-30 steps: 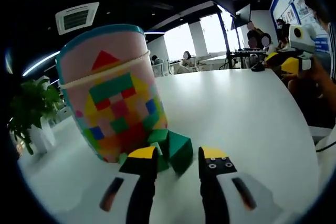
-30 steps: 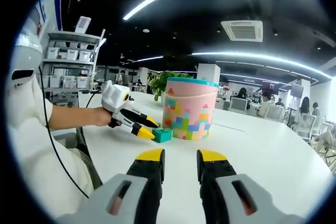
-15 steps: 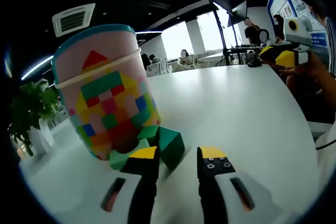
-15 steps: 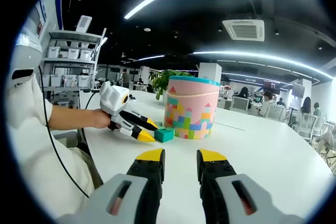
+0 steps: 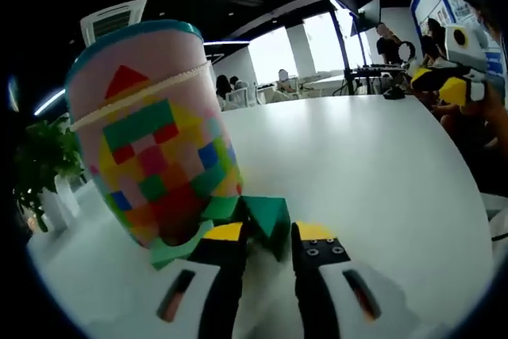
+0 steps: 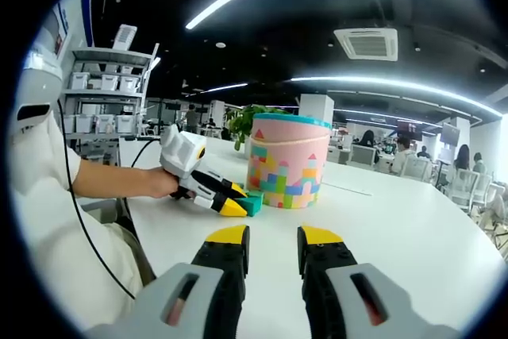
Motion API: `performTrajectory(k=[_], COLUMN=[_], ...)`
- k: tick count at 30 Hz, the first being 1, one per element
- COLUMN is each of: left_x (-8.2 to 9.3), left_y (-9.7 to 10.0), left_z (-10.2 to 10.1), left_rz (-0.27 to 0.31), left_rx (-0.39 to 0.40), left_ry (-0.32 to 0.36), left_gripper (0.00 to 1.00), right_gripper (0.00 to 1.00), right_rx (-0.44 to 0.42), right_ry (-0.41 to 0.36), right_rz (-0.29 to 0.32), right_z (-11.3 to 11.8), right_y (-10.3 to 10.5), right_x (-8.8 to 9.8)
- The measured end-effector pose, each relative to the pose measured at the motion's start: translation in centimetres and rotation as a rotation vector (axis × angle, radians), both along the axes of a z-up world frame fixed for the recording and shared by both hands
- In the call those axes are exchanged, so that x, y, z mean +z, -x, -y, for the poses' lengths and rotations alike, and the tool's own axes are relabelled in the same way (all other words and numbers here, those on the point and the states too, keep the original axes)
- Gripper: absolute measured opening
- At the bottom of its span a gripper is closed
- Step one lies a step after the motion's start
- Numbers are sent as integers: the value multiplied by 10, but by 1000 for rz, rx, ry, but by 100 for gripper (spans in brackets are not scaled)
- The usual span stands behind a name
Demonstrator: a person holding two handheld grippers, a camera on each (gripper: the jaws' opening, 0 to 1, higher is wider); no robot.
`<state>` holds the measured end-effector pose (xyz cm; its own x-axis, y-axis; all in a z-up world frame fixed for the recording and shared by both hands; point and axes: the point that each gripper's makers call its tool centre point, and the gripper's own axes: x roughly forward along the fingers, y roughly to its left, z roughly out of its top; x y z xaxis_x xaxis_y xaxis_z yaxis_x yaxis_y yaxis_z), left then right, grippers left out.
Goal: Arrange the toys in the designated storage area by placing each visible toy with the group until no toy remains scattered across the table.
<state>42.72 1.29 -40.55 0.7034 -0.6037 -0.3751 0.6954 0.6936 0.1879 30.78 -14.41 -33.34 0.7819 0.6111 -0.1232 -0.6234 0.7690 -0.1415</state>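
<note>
While the broad white table (image 5: 373, 172) lies mostly bare, the left gripper (image 5: 268, 237) works at the pink cylindrical bucket printed with coloured blocks (image 5: 151, 140).

Green wooden blocks (image 5: 266, 216) rest at the bucket's base, directly ahead of the left gripper's yellow-tipped jaws, which stand spread on either side of one block without visibly pinching it. The right gripper (image 6: 270, 242), jaws apart and empty, hovers well away, so the left is far nearer. Around them is an open office under strip lights.
</note>
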Motion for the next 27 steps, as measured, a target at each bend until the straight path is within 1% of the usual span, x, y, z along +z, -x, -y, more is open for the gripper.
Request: performTrajectory(k=[1,3,6,10,13,15,17,19,20,21,23,24,27], left_x=[0,-2,-2,-1,-3,-3,-3,-2,0,3,9,12,16], left_y=[-2,-6,-5,-5,-6,-7,-6,-1,2,4,11,14,18], left_z=[1,1,4,10,14,11,13,14,15,15,16,16,17], left_rz=[2,-7,-35,-55,-63,-42,-39,-44,-33,-14,-1,-5,-5], left_rx=[-4,15,38,53,63,79,71,55,40,35,18,19,6], left_ry=[-3,1,39,66,67,56,59,60,62,72,92,114,136], left_gripper=[24,24,25,27,25,22,22,21,21,21,21,21,20], right_gripper=[24,24,24,24,24,24,24,24,24,24,24,24,24], right_rx=[0,-1,0,1,3,4,3,0,-1,-1,1,1,5], right_ry=[0,-2,-1,-2,-3,-2,-2,-4,-5,-5,-6,-5,-2], right_rz=[0,0,1,-2,-4,-4,-4,-4,-4,-3,-3,-3,-2], right_z=[0,0,0,-1,-1,-2,-1,0,0,0,-1,-1,-3], right_y=[0,0,0,0,0,0,0,0,-1,-1,-1,-1,0], right_x=[0,0,0,-1,-1,-2,-2,-2,-1,-1,-1,-1,-1])
